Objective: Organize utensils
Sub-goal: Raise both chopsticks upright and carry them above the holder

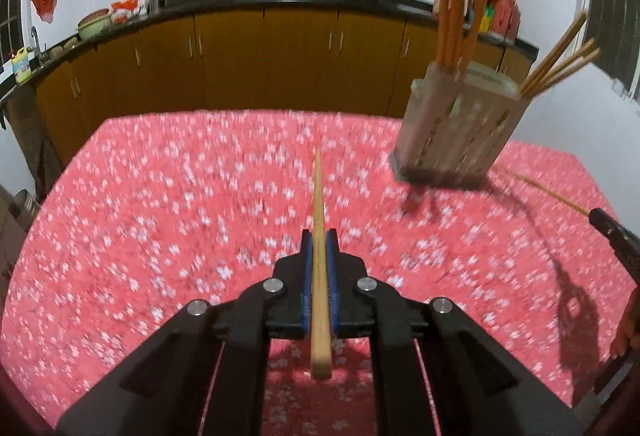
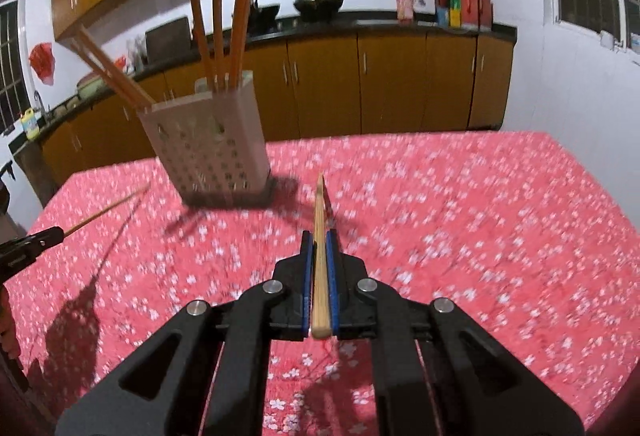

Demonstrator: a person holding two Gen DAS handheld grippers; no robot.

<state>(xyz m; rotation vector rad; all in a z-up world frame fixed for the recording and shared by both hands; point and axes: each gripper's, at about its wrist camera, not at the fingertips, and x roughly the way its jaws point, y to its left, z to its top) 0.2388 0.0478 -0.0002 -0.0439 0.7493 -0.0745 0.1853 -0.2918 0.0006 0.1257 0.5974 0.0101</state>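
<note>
Wooden chopsticks are clamped singly in the left gripper (image 1: 319, 236) and the right gripper (image 2: 319, 236), above the red tablecloth (image 1: 160, 196). The holder (image 1: 456, 128) is seen at upper right. Carrying is judged underway; tip-down alignment over its openings is called for next.

A: What stands upright on the bench?
B: A pale perforated holder (image 2: 208, 140), with several orange-brown chopsticks (image 2: 218, 16) rising from it; some lean outward over its rim.
A: And the loose pieces?
B: Two light wooden chopsticks, off the bench near the holder: one (image 1: 319, 268) to its left, the other (image 2: 320, 260) to its right, tips pointing away.
</note>
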